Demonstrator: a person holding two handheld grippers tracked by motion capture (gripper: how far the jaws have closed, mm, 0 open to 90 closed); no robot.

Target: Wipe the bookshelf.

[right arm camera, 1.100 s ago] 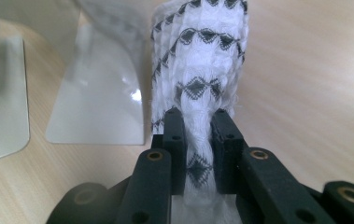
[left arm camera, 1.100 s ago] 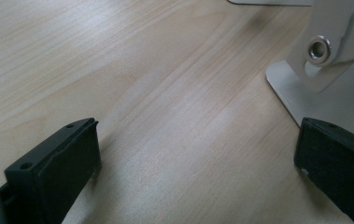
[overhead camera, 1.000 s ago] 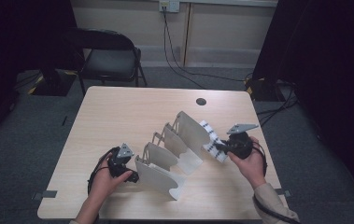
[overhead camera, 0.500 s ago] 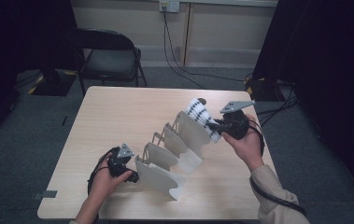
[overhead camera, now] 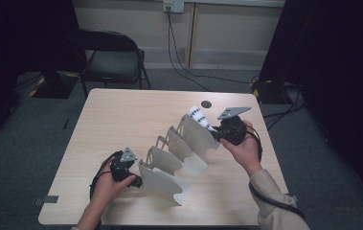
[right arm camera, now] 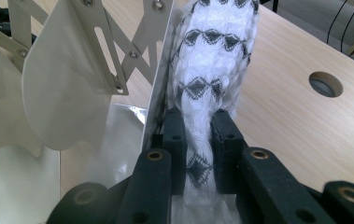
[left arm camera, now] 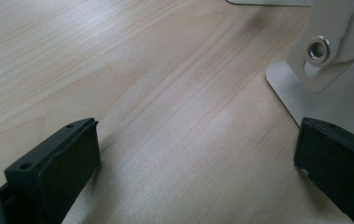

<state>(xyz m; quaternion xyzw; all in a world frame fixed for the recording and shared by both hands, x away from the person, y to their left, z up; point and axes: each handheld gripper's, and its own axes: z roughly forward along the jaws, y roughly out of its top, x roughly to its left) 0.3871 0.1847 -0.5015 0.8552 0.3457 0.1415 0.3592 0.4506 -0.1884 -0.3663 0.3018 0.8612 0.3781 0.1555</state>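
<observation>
High view: a pale wooden desk (overhead camera: 121,120) carries a white expanding rack (overhead camera: 179,153) of upright plates joined by scissor links, running slantwise from the near left toward the far right. The right tool (overhead camera: 217,132) sits at the far right end of the rack, held in the person's right hand (overhead camera: 241,146), and it holds a white cloth with black diamond patterns (overhead camera: 199,116) just against the outer face of the last plate, the cloth sticking up past the plate's top edge. In the right gripper view the right tool (right arm camera: 198,123) has its two black jaws pressed close on the patterned cloth (right arm camera: 212,60), which rises bunched between them, with the last rack plate (right arm camera: 158,88) touching it on the left and the scissor links (right arm camera: 118,56) beyond; a round hole in the desk (right arm camera: 325,84) lies off to the right. In the high view the left tool (overhead camera: 131,175) rests low at the near left end of the rack, in the left hand (overhead camera: 109,184). In the left gripper view its jaws stand wide apart over bare wood, gripping nothing, with the rack's white base and a rivet (left arm camera: 318,49) just beside the right-hand jaw. A dark chair (overhead camera: 109,55) stands behind the desk.
</observation>
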